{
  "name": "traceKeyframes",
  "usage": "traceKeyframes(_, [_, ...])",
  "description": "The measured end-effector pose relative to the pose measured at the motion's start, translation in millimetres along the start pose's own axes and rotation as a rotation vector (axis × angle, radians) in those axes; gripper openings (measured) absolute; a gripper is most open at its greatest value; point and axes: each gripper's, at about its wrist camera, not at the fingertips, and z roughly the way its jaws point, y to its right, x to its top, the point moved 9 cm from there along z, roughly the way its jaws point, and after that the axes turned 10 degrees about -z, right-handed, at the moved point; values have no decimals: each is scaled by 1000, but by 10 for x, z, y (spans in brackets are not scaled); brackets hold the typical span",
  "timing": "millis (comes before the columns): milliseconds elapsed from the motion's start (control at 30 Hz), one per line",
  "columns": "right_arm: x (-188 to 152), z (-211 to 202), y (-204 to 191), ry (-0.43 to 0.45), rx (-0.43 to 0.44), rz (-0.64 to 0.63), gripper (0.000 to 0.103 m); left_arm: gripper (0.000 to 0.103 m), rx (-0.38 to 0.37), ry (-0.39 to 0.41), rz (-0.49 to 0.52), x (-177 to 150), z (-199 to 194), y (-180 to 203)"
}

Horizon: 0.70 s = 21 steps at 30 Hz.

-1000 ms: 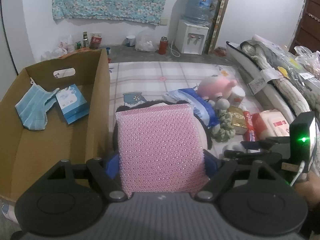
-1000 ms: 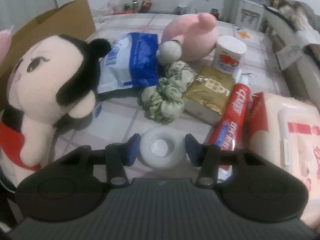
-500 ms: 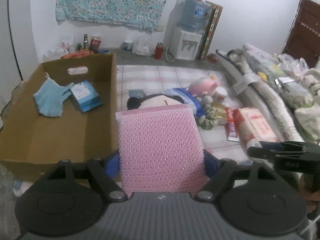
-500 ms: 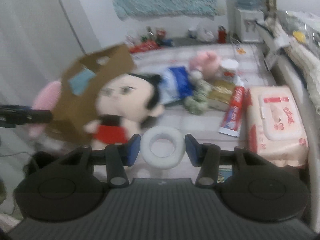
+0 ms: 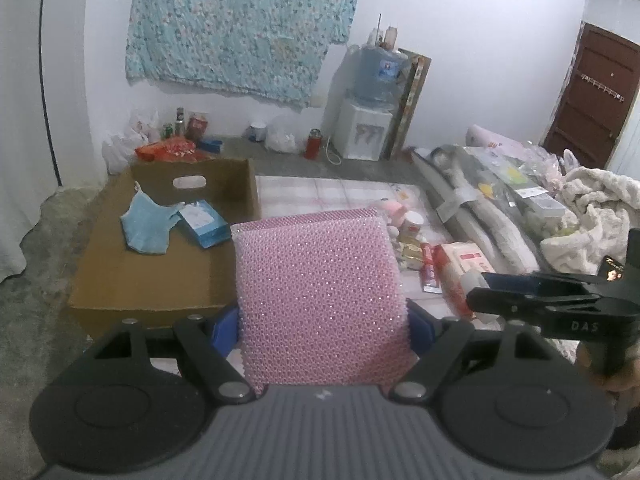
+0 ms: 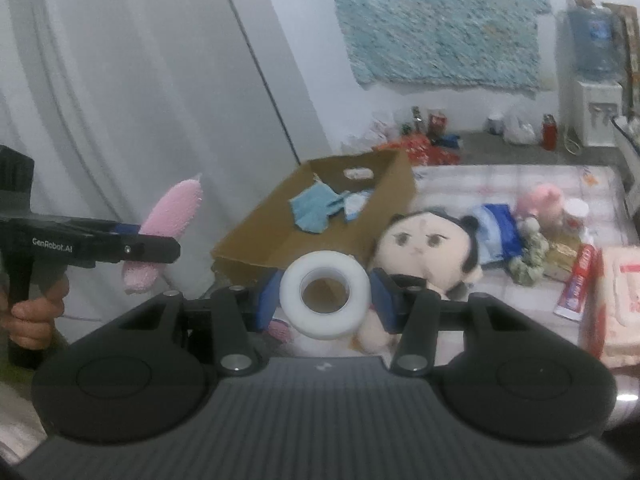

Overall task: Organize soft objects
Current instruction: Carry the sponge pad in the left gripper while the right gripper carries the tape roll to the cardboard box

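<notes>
Carry step: my left gripper (image 5: pixel 324 326) clamps pink sponge (image 5: pixel 320 300); my right gripper (image 6: pixel 325 300) clamps tape roll (image 6: pixel 325 299). Next, I judge: release into cardboard box (image 5: pixel 100 272), frame left.

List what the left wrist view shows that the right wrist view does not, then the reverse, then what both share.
Only the left wrist view: the brown door and the rumpled white blanket.

Only the right wrist view: the black-haired plush doll, the white tape roll clamped in the right tool, and the white curtain.

Both: the cardboard box, the pink scrubbing pad clamped in the left tool, and the water dispenser.
</notes>
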Motion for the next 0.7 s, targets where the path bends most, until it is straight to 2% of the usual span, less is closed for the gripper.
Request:
traceKeyframes(167, [288, -161, -215, 57, 14, -45, 47, 82, 8, 49, 13, 4, -295, -13])
traceKeyframes(333, [738, -146, -367, 92, 37, -94, 47, 82, 23, 139, 36, 224, -501, -30])
traceKeyframes(433, [1047, 2, -399, 96, 62, -96, 47, 82, 45, 187, 45, 433, -537, -71])
traceKeyframes(700, [1813, 817, -361, 47, 123, -54, 48, 82, 83, 209, -24, 1126, -235, -443])
